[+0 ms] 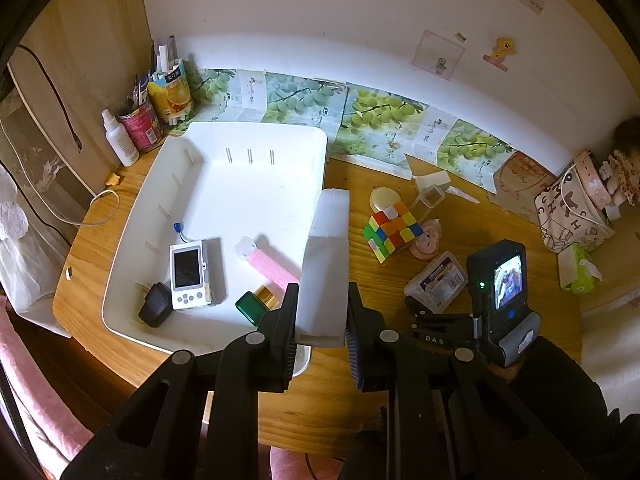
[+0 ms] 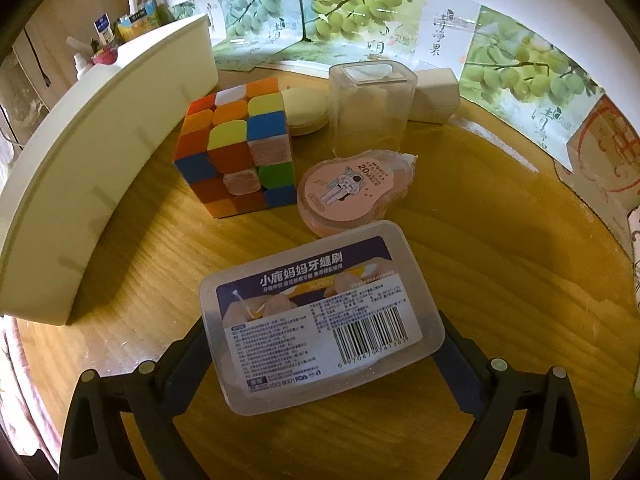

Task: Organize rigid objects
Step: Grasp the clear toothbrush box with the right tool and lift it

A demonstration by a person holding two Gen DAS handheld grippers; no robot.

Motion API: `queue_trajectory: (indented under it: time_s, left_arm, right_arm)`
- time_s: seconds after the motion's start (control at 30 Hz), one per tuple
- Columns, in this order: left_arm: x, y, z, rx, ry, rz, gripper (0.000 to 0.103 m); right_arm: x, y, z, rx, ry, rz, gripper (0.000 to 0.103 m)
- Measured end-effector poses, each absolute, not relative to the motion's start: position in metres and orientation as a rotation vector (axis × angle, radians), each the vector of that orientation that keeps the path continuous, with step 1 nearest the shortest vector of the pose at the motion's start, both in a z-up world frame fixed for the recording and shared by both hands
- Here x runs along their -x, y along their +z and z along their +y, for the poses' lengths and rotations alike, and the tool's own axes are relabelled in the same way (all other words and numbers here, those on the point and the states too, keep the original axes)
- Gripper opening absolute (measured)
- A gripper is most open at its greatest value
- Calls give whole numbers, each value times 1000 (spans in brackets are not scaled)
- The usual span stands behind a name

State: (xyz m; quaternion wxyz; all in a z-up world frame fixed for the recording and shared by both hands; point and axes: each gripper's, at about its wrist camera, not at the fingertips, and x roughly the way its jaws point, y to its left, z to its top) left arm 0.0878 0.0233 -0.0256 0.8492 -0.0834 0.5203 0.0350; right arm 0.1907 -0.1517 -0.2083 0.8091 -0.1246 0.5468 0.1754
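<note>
Between left jaws: white block (image 1: 325,264), lengthwise, seemingly forward.

A wooden table (image 1: 400,392) stands against a white wall (image 1: 320,20). Paper sheets printed with green grapes (image 1: 376,114) line the foot of the wall. In the left corner a white spray bottle (image 1: 119,139) stands just beside a pink can (image 1: 141,123) and a yellow carton (image 1: 170,94), both stuffed with pens and papers. A white cable (image 1: 102,208) loops over the left edge of the table. On the right sit a patterned cloth bag (image 1: 570,210) and a green tissue pack (image 1: 578,270). A yellow sticker (image 1: 500,50) and a pale note (image 1: 438,56) are stuck on the wall.
</note>
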Motion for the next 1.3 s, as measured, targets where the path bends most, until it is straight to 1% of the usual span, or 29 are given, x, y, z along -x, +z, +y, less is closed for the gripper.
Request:
queue_trajectory:
  time_s: [0.23,0.63,1.03,1.3]
  left_arm:
    - [-93,-25,36,159,55,1108,22]
    - [-98,-24,74,114,-7,1121,22]
    - [-105,-30,122,78,-42,1134,22]
    - [-109,-39,153,59,-65,1155,22]
  right_arm:
    - [-179,-190,-152,210,374,1134,100]
    - [-174,-142,-131,130,295,1022,100]
    - [-167,-89,-71,100,303,876,100]
    - [-154,-73,-25,92,339,797,100]
